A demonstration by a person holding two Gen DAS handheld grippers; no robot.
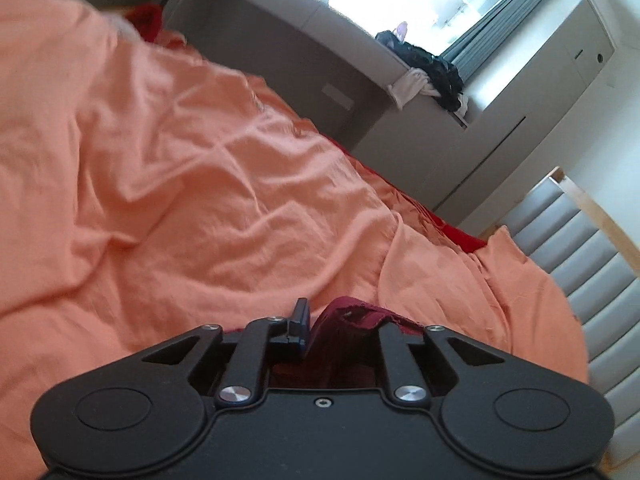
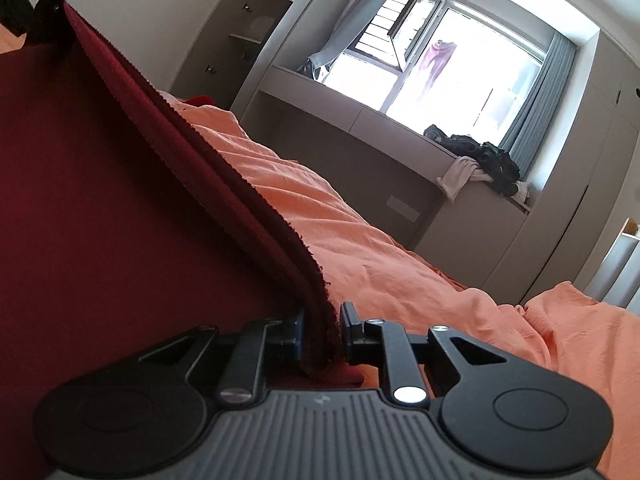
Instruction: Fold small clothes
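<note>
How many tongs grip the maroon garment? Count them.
2: the right tongs clamp the maroon garment at its near edge; the left tongs hold its far corner.

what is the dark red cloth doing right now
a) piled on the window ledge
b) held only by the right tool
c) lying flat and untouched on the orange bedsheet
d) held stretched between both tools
d: the right tool pinches one end of the dark red cloth and its edge runs taut up to the left tool, above the orange bedsheet.
</note>
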